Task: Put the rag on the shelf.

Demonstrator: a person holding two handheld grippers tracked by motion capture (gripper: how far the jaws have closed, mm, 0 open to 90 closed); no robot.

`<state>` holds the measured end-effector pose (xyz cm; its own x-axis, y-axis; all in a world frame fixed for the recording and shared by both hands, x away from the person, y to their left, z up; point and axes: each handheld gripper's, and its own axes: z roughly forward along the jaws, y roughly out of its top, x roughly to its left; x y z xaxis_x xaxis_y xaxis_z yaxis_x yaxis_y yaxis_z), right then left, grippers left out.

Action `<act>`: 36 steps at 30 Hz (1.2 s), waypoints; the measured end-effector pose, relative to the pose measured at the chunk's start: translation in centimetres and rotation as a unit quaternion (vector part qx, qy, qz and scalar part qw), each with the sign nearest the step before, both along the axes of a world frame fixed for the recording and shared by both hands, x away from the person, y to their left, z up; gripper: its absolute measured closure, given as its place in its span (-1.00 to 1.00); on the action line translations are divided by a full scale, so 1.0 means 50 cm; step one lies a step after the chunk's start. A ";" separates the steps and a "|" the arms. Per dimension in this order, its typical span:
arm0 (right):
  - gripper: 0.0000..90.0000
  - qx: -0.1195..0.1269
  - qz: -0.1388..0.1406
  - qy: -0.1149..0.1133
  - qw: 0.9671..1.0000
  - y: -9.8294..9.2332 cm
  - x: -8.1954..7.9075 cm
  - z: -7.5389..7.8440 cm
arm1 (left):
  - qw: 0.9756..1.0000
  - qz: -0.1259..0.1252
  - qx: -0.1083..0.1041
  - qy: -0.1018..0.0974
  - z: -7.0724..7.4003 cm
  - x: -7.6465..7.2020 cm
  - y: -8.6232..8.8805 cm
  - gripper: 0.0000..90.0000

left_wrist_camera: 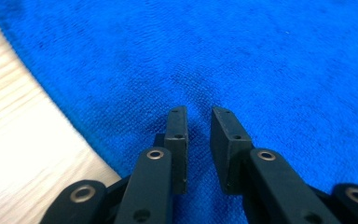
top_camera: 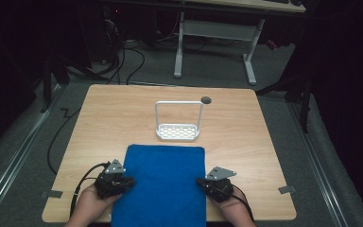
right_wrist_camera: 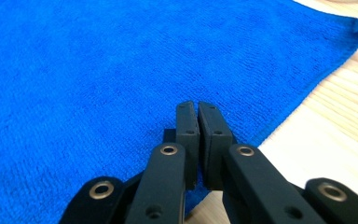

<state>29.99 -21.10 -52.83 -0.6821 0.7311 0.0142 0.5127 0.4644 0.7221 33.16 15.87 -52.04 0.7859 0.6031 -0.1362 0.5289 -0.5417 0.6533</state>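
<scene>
the blue towel (top_camera: 163, 182) lay flat on the near half of the wooden table (top_camera: 246, 127), its near edge reaching the table's front edge, with a white wire rack (top_camera: 178, 124) standing just beyond its far edge and a small dark round hole (top_camera: 206, 100) in the tabletop past that. in the right gripper view the towel's terry pile (right_wrist_camera: 121, 70) looked smooth, with one corner (right_wrist_camera: 356, 25) lifted a little off the wood. the left gripper (top_camera: 123, 181) sat over the towel's left edge with its jaws slightly parted above the cloth (left_wrist_camera: 261, 70), pinching nothing that could be seen. the right gripper (top_camera: 203, 182) sat at the towel's right edge with its jaws clenched nearly together; whether a fold of the hem was caught between them could not be told, as no cloth showed between the pads. judging from this, the step in hand was taking hold of both side edges, probably to fold or lift the towel. to do it well, each gripper needed to catch the hem itself rather than skim the pile, so the left one would have had to tip down and close on the edge, and the right one's hold deserved checking before any lift. matching the grips on both sides would have kept the cloth from skewing or dragging toward the rack.
</scene>
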 end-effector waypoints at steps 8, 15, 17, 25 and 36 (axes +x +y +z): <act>0.96 0.003 -0.013 0.007 1.000 -0.030 0.007 0.001 | 0.999 -0.036 -0.011 -0.012 -0.005 -0.022 -0.055 0.72; 0.96 -0.007 -0.032 0.001 0.999 -0.056 0.006 0.003 | 0.998 -0.049 -0.019 -0.018 -0.008 -0.029 -0.080 0.72; 0.95 -0.008 -0.041 -0.001 0.999 -0.070 0.005 0.003 | 0.998 -0.050 -0.021 -0.018 -0.008 -0.030 -0.082 0.72; 0.94 -0.001 -0.057 -0.004 0.998 -0.096 0.000 0.001 | 0.998 -0.054 -0.026 -0.013 -0.009 -0.028 -0.081 0.68; 0.62 0.018 -0.052 0.004 0.998 -0.097 -0.001 0.003 | 0.999 -0.039 -0.030 0.008 -0.005 -0.012 -0.052 0.60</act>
